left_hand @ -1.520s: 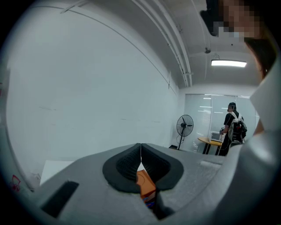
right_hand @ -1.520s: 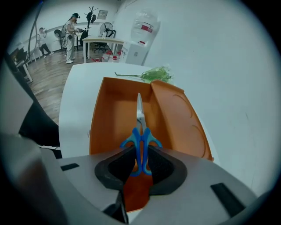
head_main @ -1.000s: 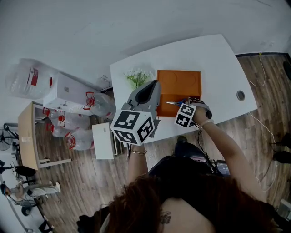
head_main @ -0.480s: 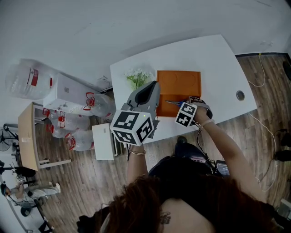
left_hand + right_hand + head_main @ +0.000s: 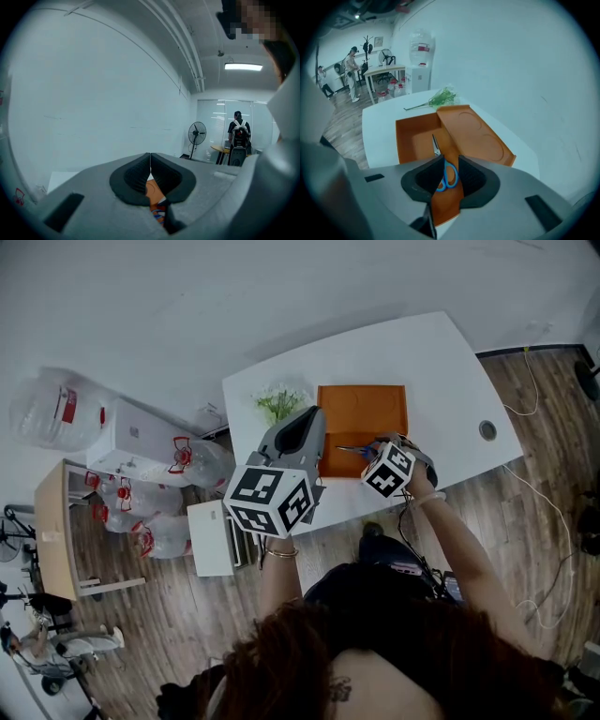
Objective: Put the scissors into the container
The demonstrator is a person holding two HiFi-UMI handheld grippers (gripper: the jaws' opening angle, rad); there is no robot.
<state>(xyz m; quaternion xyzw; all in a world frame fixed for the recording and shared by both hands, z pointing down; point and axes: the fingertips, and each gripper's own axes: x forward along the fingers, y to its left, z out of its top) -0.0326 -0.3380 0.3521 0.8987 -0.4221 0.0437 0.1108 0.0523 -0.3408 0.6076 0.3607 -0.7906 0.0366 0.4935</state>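
Note:
The orange container (image 5: 366,409) lies open on the white table (image 5: 441,362), with a deep compartment and a shallow tray side (image 5: 473,131). My right gripper (image 5: 375,448) hangs over its near edge. The blue handles of the scissors (image 5: 436,146) sit between its pads (image 5: 425,176), and the jaws are closing on them. The steel blades (image 5: 352,450) point out over the deep compartment. My left gripper (image 5: 314,416) is held high over the table's left part, its jaws shut (image 5: 150,157) with nothing between them.
A green sprig with white flowers (image 5: 281,399) lies at the container's left. A cable hole (image 5: 487,430) is in the table's right end. Water bottles (image 5: 56,409) and a white cabinet (image 5: 214,538) stand on the wood floor at the left.
My right gripper has edged slightly farther over the container with the scissors still between its jaws. The left gripper has stayed where it was.

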